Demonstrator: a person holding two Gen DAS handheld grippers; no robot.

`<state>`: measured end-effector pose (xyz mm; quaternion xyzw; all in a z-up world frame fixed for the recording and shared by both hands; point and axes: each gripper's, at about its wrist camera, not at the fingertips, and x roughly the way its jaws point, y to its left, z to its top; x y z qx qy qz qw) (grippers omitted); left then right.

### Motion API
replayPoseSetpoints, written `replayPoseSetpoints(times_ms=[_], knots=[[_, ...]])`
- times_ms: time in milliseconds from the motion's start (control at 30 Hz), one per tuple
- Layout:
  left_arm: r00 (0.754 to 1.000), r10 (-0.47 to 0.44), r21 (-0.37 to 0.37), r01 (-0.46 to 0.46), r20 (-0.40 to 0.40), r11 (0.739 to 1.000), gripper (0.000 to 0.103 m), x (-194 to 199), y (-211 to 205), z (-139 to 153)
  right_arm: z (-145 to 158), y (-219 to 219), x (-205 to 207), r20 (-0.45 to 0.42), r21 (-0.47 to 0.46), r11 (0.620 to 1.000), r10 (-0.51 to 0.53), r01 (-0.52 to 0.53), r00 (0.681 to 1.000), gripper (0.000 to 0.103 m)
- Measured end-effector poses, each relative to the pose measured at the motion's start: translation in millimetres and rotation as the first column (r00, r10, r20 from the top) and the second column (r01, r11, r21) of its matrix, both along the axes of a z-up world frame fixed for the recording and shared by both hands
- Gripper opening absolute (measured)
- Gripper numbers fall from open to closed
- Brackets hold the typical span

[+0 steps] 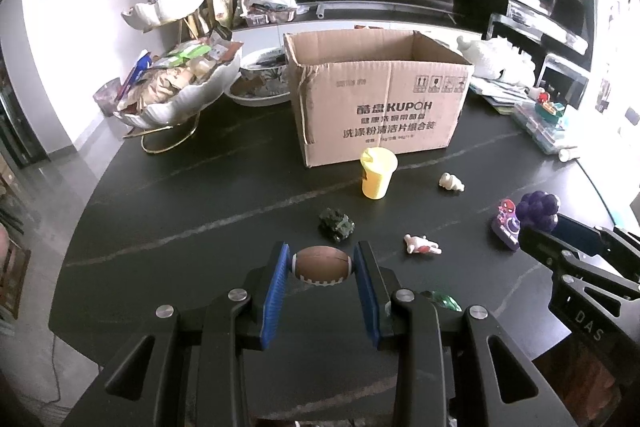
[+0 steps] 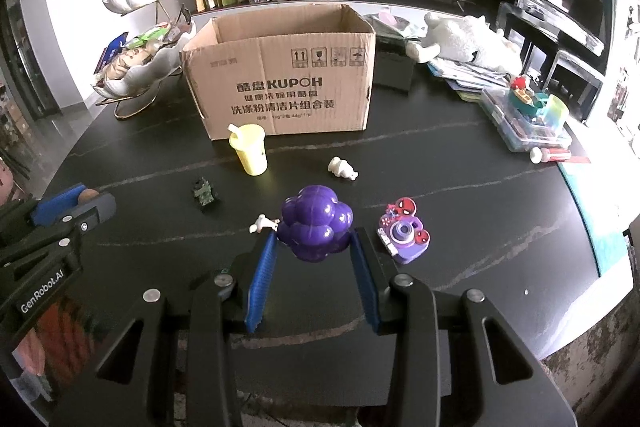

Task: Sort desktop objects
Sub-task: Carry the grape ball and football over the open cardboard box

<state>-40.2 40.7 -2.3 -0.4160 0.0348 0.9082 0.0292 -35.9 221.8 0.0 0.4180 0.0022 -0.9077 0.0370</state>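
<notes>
Gripping toy football [image 1: 322, 264], left gripper [image 1: 322, 269]; right gripper [image 2: 313, 247] jaws clamp purple grapes [image 2: 315, 223]; cardboard box [image 2: 280, 83] reads "KUPOH".

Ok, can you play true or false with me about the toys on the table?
1. The left tool holds a little brown football. True.
2. The right tool holds the yellow cup. False: it grips a purple grape toy; the yellow cup stands on the table.
3. The cardboard box is open at the top. True.
4. The green toy car is inside the box. False: it sits on the table, in front of the box.
5. The purple toy camera lies on the table. True.
</notes>
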Motion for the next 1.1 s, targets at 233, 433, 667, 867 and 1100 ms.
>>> replayPoseSetpoints(times_ms=[233,433,667,867,1100], knots=[[1.000,0.001,-0.008,-0.001,0.000,1.000,0.030,-11,0,3,3,-4,-11,0.003,-0.002,1.000,0.007,-0.007,1.000,0.035],[1.000,0.008,-0.005,-0.008,0.005,1.000,0.030,-23,-1,3,9,-5,-20,-0.006,-0.003,1.000,0.008,-0.008,1.000,0.035],[1.000,0.006,-0.004,-0.006,0.001,1.000,0.030,-36,-1,7,19,-6,-32,-0.025,0.003,1.000,0.006,-0.006,1.000,0.035],[1.000,0.002,-0.008,-0.002,-0.007,1.000,0.030,-46,0,12,22,-9,-42,-0.028,0.010,1.000,0.010,-0.010,1.000,0.035],[1.000,-0.008,-0.016,0.008,-0.025,1.000,0.030,-57,4,22,22,-10,-52,-0.025,0.015,1.000,0.012,-0.012,1.000,0.035]])
